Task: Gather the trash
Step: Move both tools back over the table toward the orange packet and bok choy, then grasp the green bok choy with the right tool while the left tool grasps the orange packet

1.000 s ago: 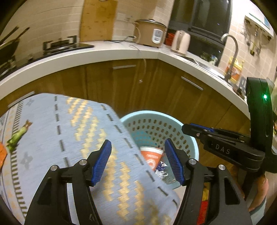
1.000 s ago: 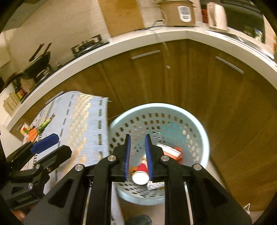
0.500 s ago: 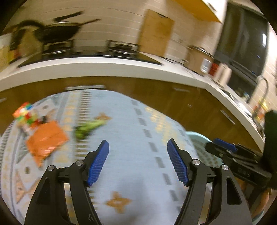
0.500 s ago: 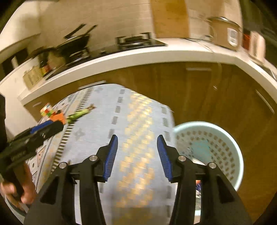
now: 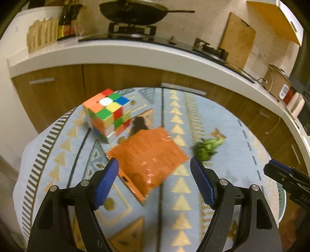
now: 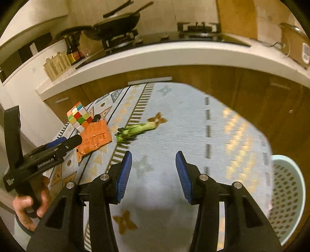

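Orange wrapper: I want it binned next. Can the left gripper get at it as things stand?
Probably yes: the left gripper is open and empty, the orange wrapper lies flat just ahead, with the cube off to the side.

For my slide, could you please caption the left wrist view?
Open left gripper over an orange packet on a rug.

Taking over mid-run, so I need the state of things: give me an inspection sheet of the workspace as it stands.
Surface: patterned pale blue rug on the floor before wooden cabinets.
Job's things: orange wrapper lying flat; green vegetable scrap lying apart to its right; perforated basket at the rug's right edge.
Clutter: Rubik's cube standing beside the wrapper.
Grippers: left gripper open over the wrapper, jaws just widened, nothing between them; right gripper open, empty.
Cables: black cord on the counter beside the rice cooker.
Surroundings: wok on the hob, cutting board against the wall.
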